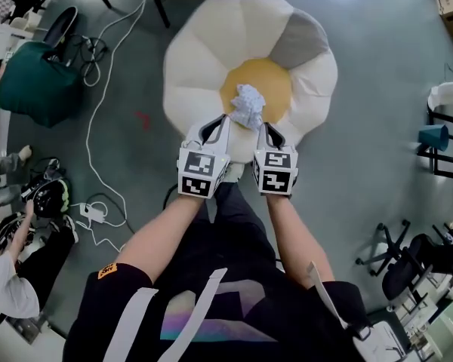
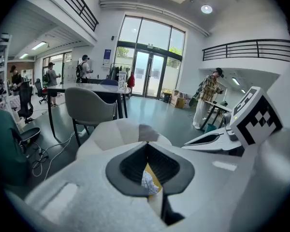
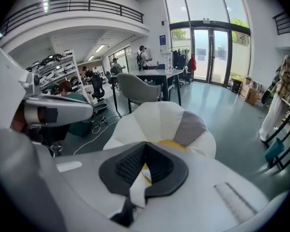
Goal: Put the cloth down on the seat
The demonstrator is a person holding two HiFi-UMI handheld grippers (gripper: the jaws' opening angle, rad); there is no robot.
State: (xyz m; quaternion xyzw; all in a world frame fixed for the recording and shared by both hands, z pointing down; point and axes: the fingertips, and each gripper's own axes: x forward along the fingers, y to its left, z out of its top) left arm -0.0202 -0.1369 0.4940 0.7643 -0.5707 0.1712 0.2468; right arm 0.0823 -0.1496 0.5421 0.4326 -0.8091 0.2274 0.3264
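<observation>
A flower-shaped pouf seat [image 1: 204, 59] with white and grey petals and a yellow middle stands on the floor in front of me. A crumpled white cloth [image 1: 248, 105] lies on the yellow middle, touching neither gripper. My left gripper [image 1: 225, 118] hovers at the cloth's near left, and my right gripper [image 1: 266, 125] at its near right. Both are shut with nothing held. In the left gripper view the jaws [image 2: 146, 143] meet at the tips, and the cloth [image 2: 148, 182] shows below through the gap. The right gripper [image 3: 145, 143] looks the same, with a sliver of cloth [image 3: 146, 174] beneath.
White cables [image 1: 98, 127] and a power strip [image 1: 92, 212] run across the grey floor at left, beside a green beanbag [image 1: 38, 81] and seated people. Black office chairs [image 1: 408, 266] stand at right. A grey chair [image 2: 89, 105] and a table stand beyond the seat.
</observation>
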